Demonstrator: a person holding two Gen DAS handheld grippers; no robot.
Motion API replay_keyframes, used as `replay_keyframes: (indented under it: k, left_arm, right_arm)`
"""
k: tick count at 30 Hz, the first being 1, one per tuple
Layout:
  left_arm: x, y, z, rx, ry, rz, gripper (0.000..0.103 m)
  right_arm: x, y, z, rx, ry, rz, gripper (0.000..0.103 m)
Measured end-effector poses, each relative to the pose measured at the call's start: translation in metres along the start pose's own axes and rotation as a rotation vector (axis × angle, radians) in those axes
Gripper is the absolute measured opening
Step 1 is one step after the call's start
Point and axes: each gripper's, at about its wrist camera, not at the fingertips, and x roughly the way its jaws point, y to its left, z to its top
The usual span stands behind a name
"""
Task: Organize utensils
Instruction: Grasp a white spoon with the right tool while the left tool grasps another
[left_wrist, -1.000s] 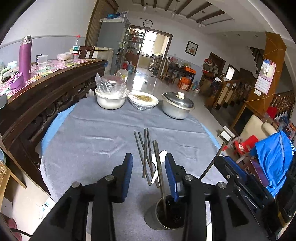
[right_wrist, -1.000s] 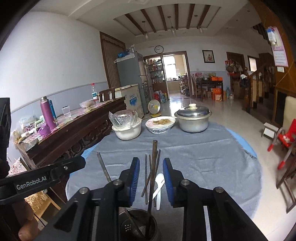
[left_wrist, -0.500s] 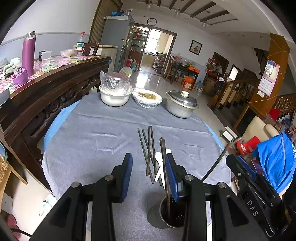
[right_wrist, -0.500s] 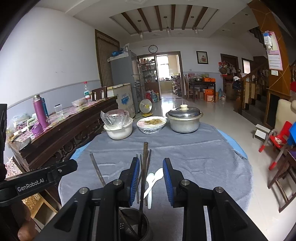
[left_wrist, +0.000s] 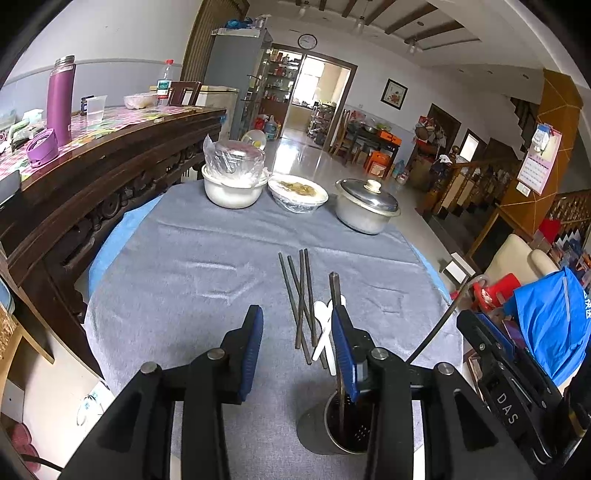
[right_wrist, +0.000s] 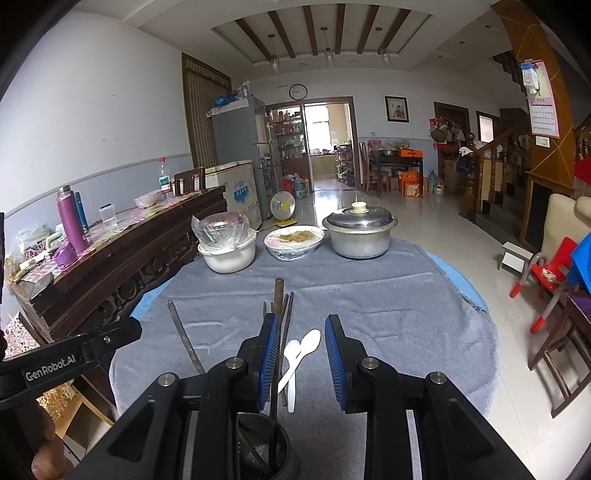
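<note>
A metal utensil holder (left_wrist: 332, 432) stands on the grey cloth (left_wrist: 184, 277) at the near edge, under both grippers. Two dark chopsticks stand in it: one upright (left_wrist: 335, 295), one leaning right (left_wrist: 439, 328). Several more chopsticks (left_wrist: 301, 302) and two white spoons (left_wrist: 323, 325) lie on the cloth just beyond. My left gripper (left_wrist: 298, 350) is open over the cloth with nothing between its pads. My right gripper (right_wrist: 301, 363) is open above the holder (right_wrist: 266, 454); the upright chopstick (right_wrist: 277, 314) runs beside its left pad, unpinched. The spoons (right_wrist: 301, 347) show through the gap.
At the table's far side stand a white bowl with a wrapped dish (left_wrist: 232, 184), a covered plate of food (left_wrist: 297, 192) and a lidded metal pot (left_wrist: 365, 206). A dark wooden sideboard (left_wrist: 92, 173) runs along the left. Chairs and clutter (left_wrist: 535, 295) sit to the right.
In the right wrist view the upright chopstick has drifted from the middle of the gap to beside the left pad. The left gripper has kept still and open.
</note>
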Motion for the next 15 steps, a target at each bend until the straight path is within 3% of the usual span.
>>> replay_keyframes:
  k: [6, 10, 15]
  left_arm:
    - [0.0, 0.01, 0.004, -0.018, -0.013, 0.009, 0.045]
    - [0.002, 0.026, 0.01, -0.042, -0.03, 0.033, 0.046]
    - [0.016, 0.054, 0.017, -0.092, -0.016, 0.073, 0.047]
  right_arm:
    - [0.001, -0.004, 0.001, 0.024, -0.002, 0.01, 0.029]
    - [-0.003, -0.023, 0.005, 0.104, -0.028, 0.049, 0.03]
    - [0.005, -0.058, 0.014, 0.226, -0.042, 0.05, 0.044]
